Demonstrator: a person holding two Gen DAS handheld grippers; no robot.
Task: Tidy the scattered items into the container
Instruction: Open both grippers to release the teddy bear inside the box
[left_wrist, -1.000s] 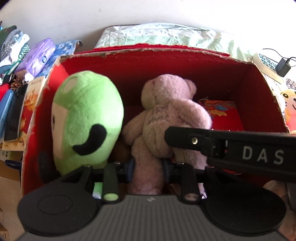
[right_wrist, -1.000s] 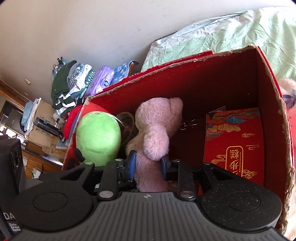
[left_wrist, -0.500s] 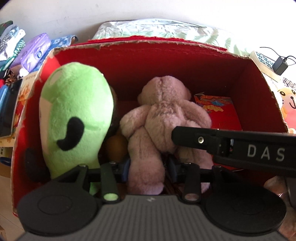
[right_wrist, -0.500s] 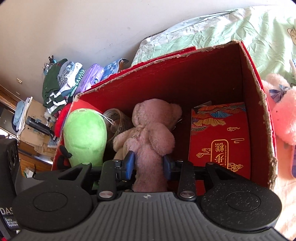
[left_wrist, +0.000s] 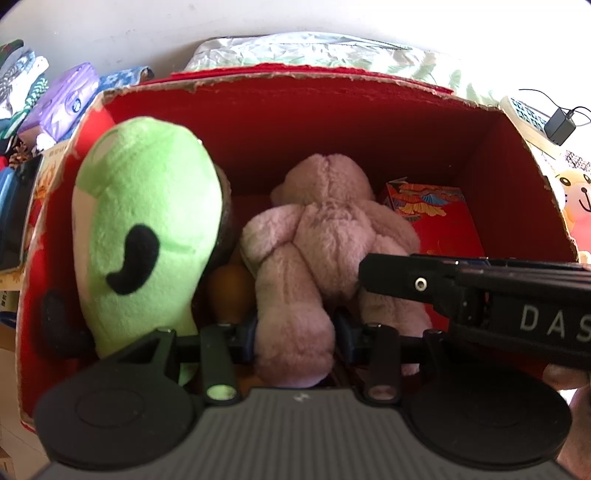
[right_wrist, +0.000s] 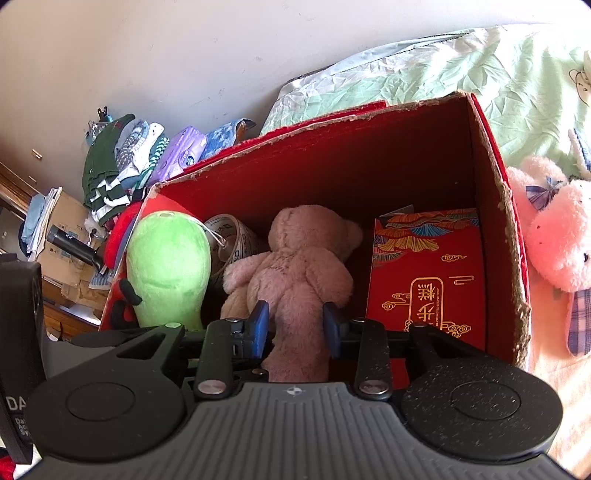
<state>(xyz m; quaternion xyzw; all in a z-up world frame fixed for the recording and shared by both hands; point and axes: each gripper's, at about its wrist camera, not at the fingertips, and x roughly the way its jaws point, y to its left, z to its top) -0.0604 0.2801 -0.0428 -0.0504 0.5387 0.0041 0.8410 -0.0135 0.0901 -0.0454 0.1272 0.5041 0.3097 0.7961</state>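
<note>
Both grippers are over the red cardboard box (right_wrist: 495, 206) now, and the pink teddy bear (right_wrist: 299, 266) is down inside it, back to the cameras, head toward the far wall. The left gripper (left_wrist: 295, 332) has its jaws pressed against one plush leg, and the right gripper (right_wrist: 295, 325) has its blue-padded jaws flanking the other leg with the fur touching both pads. Each looks closed on the bear.

The bear sits between the green plush toy (left_wrist: 144, 236), which leans on the box's left wall, and the red gift box (right_wrist: 424, 277) standing at the right. A roll of printed tape (right_wrist: 236, 240) lies behind the green toy, and something orange (left_wrist: 229, 291) shows beside the bear's leg, too hidden to name.

To finish this placement well, the person should probably let the bear settle onto the floor of the box first, then open both pairs of jaws wide so the soft fur does not cling and ride back up. A straight upward withdrawal would avoid nudging the green toy or tipping the gift box.

A pink rabbit plush (right_wrist: 554, 236) lies on the bed outside the box, likely one of the next pieces.
</note>
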